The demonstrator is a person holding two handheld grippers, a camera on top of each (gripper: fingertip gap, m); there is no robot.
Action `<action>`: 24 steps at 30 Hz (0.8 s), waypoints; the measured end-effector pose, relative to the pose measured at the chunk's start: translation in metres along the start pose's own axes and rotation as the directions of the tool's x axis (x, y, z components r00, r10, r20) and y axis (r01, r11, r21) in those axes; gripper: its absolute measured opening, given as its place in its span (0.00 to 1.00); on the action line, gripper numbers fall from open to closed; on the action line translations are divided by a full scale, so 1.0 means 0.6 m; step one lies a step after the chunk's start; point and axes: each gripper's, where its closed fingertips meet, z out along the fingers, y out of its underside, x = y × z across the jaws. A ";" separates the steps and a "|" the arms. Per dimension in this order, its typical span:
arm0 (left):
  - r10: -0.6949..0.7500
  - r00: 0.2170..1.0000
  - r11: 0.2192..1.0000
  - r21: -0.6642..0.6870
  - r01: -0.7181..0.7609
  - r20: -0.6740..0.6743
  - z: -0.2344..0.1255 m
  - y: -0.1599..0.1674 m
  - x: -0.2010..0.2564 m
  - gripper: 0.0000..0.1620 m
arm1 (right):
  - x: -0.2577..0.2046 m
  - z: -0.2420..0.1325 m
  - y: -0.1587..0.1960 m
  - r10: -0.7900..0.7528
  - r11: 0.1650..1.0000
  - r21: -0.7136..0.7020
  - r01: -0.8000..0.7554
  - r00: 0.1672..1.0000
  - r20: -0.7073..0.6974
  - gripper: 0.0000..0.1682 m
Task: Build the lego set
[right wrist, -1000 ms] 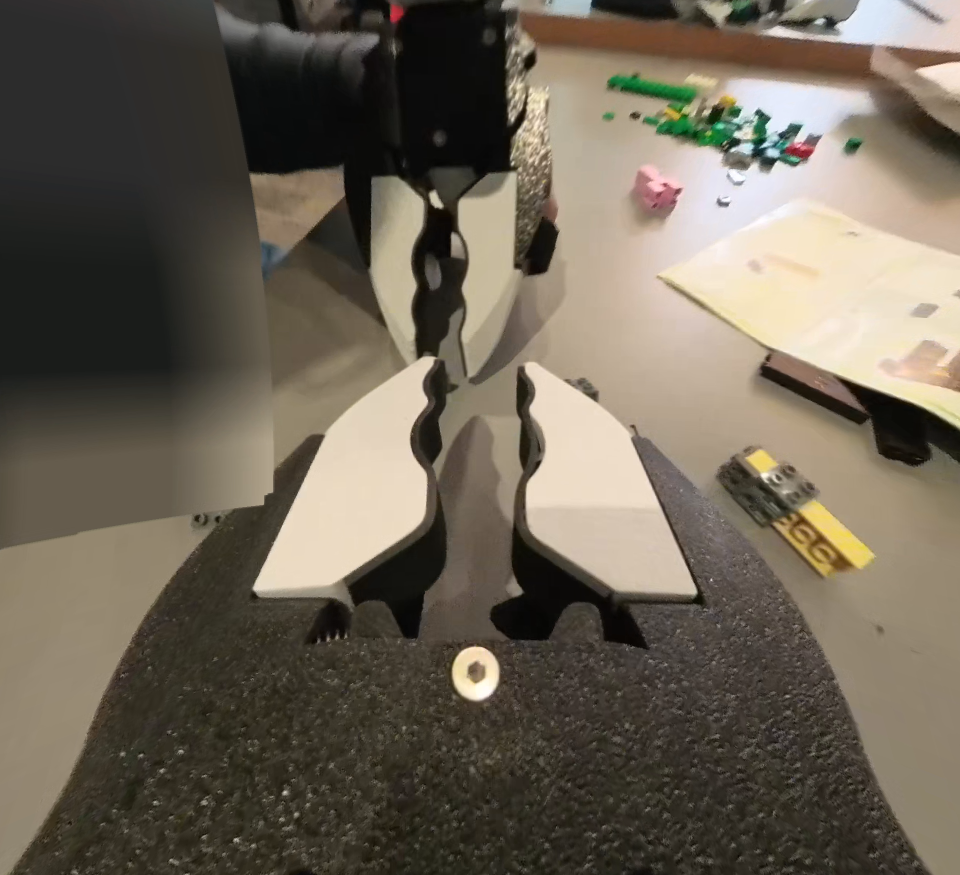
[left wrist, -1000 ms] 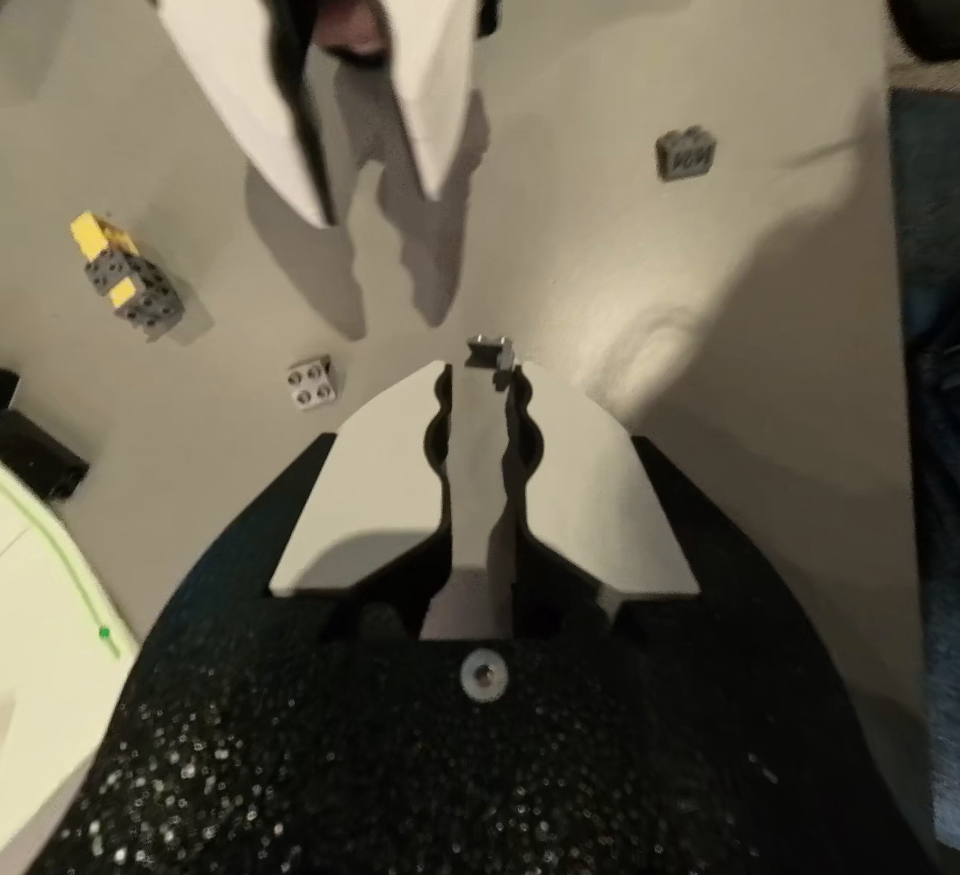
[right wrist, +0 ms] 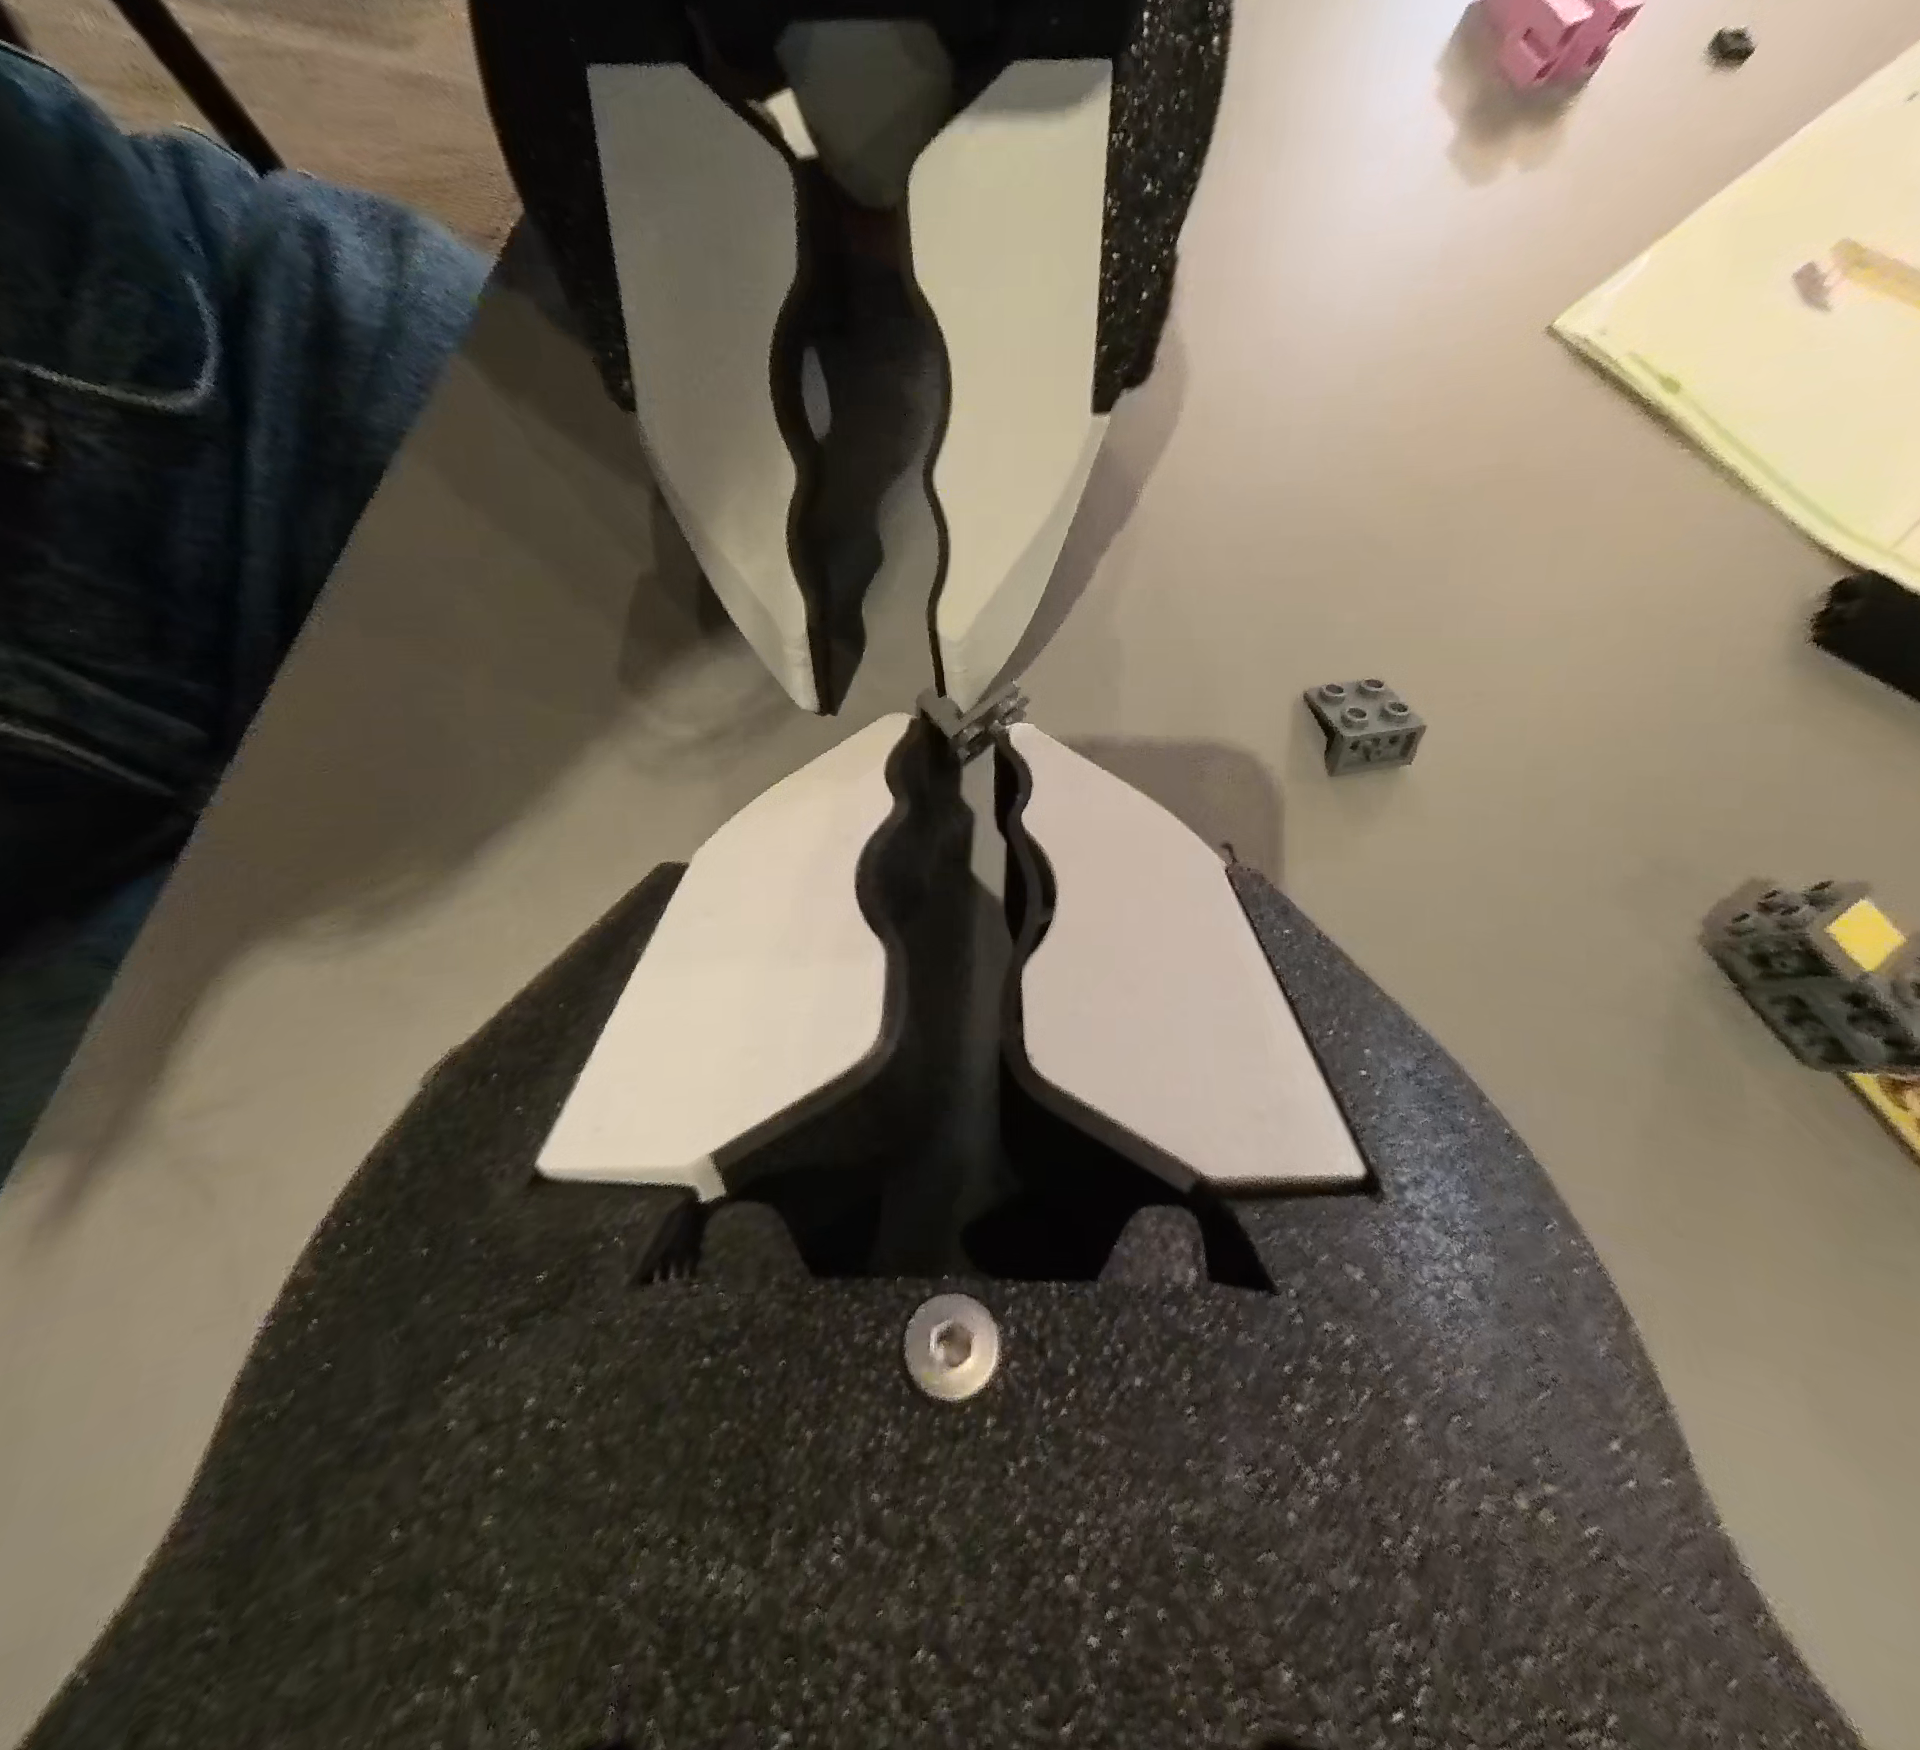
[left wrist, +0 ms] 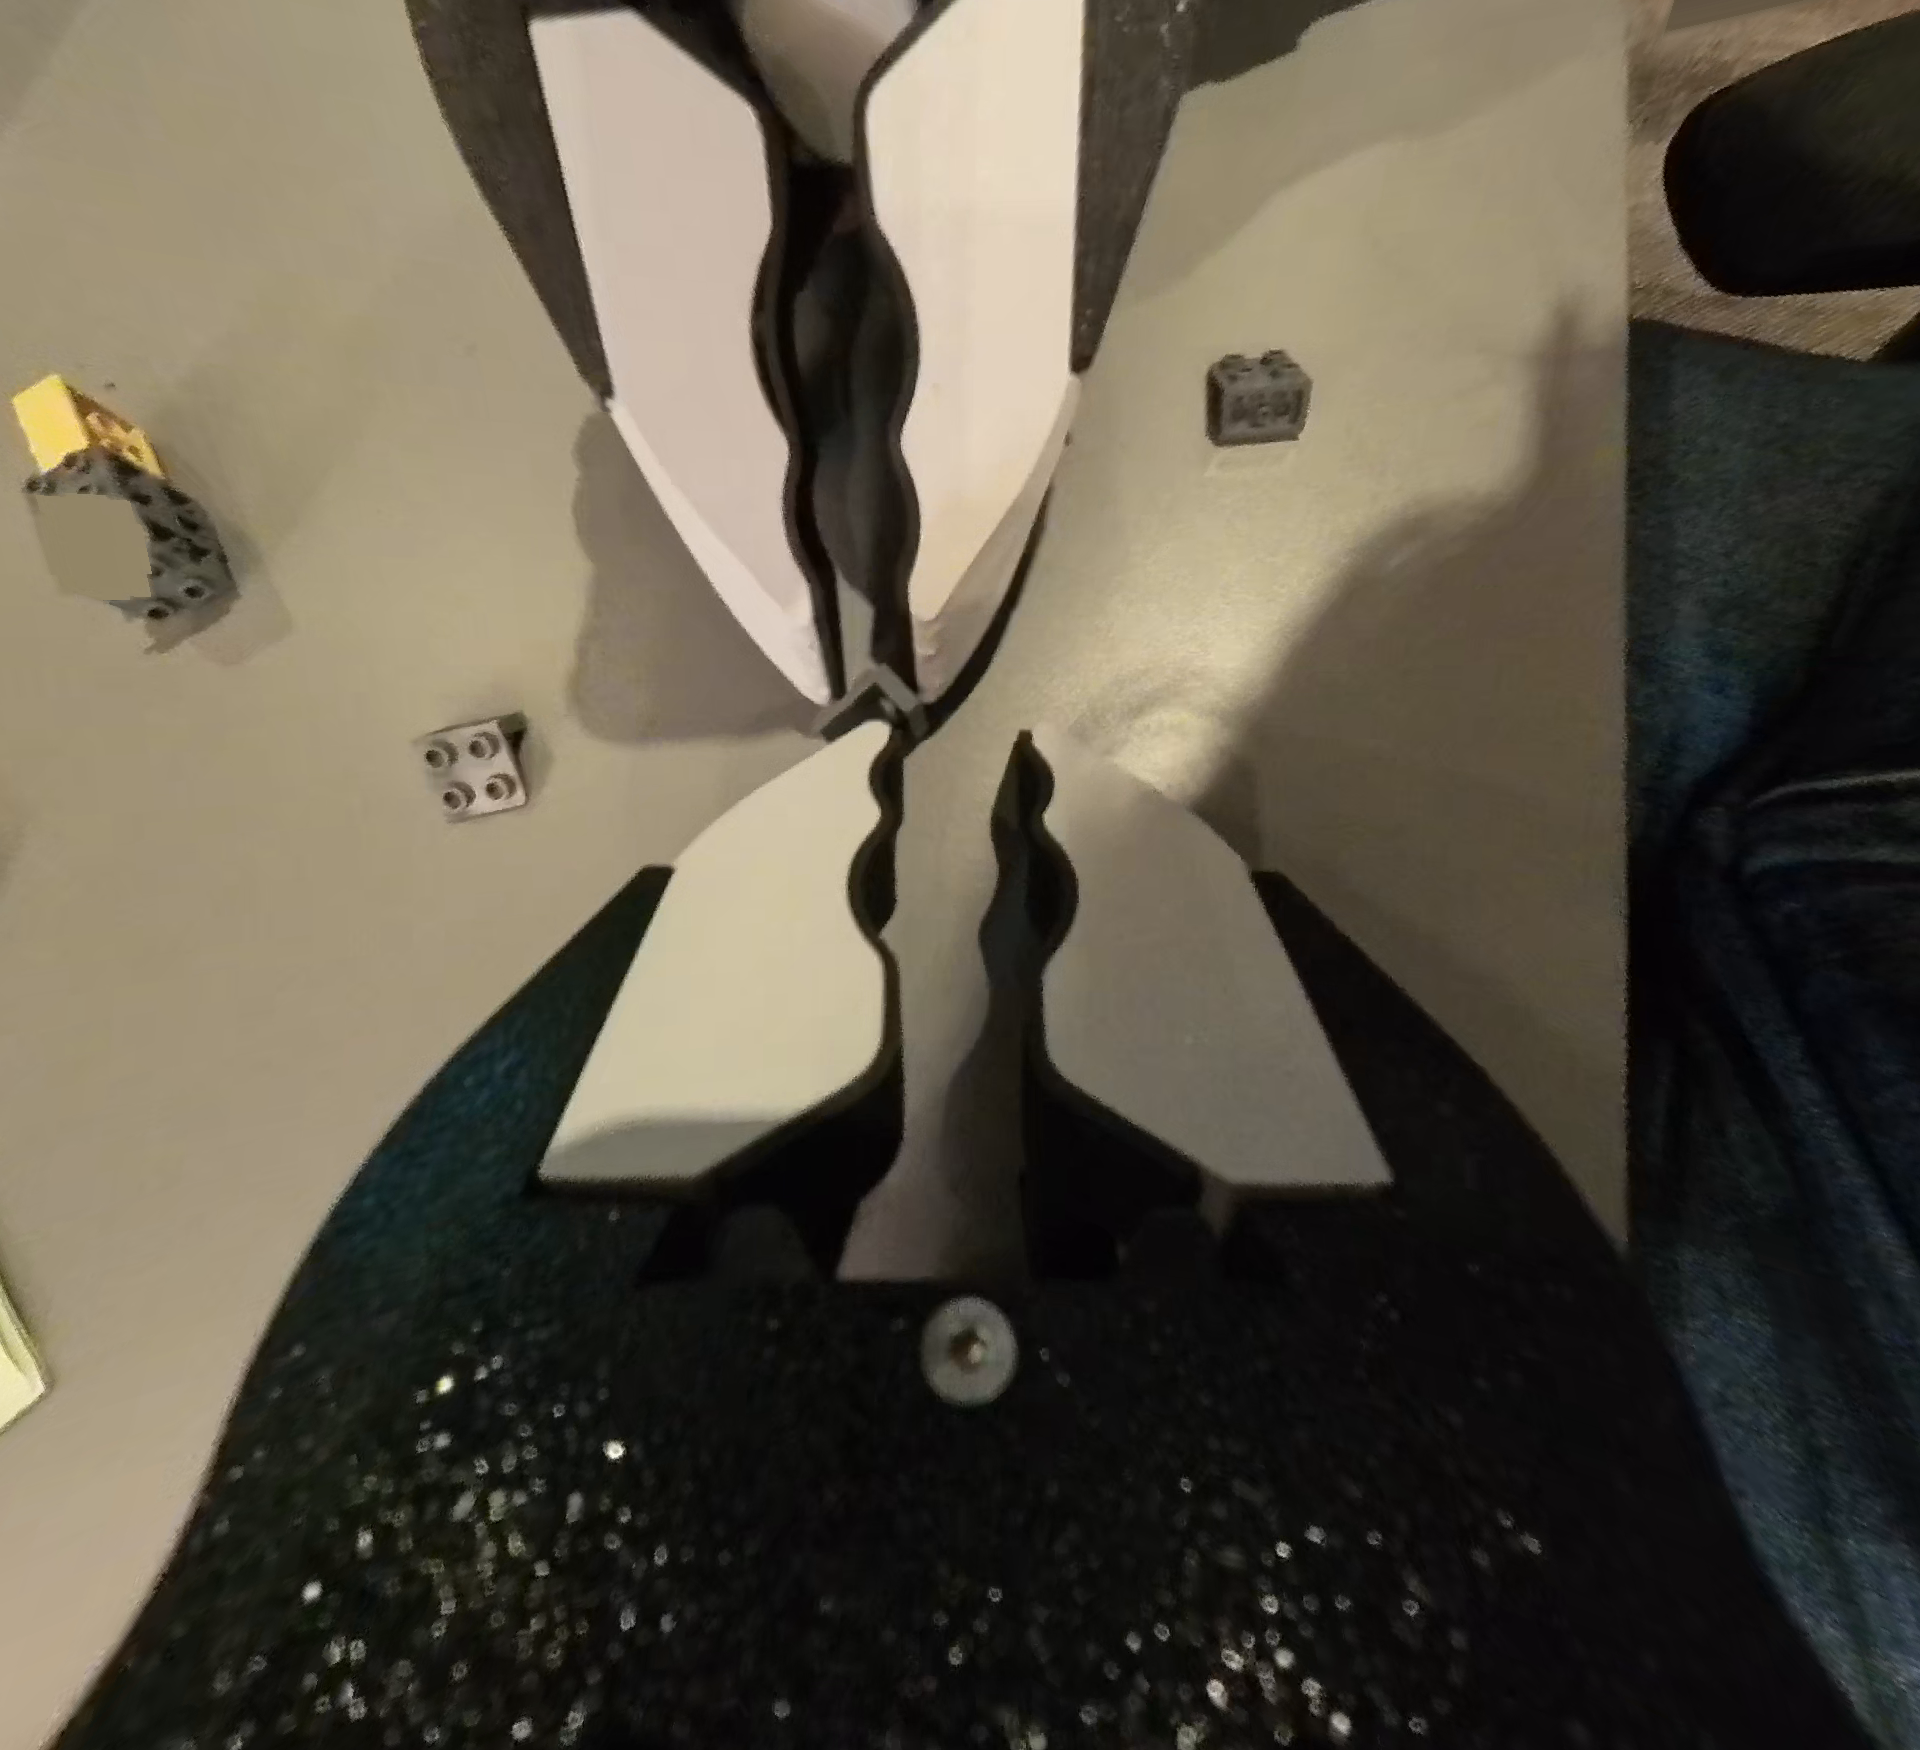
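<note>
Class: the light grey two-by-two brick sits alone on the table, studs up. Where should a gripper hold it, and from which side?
Probably across two opposite side walls of the grey brick, coming down from above. It rests flat on the table, studs up, with space around it, so the walls are reachable; the studded top gives no flat grip.

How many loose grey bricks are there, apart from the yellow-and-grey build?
3: a tiny grey piece pinched in the right gripper, a studded grey brick and a dark grey brick lying on the table. The grippers may hide others.
</note>
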 end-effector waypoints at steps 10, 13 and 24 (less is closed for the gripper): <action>-0.031 0.998 0.999 0.022 0.032 -0.056 0.005 -0.002 0.002 0.10 | -0.006 0.002 -0.002 -0.014 1.000 0.001 0.014 0.999 0.042 0.09; -0.042 0.998 0.999 0.021 0.043 -0.054 0.005 -0.002 -0.001 0.13 | -0.012 -0.002 0.001 -0.037 0.999 0.006 0.037 0.997 0.064 0.15; -0.048 0.997 0.999 0.021 0.049 -0.063 0.005 -0.002 -0.003 0.13 | 0.002 -0.010 0.007 -0.072 0.997 0.011 0.071 0.993 0.090 0.08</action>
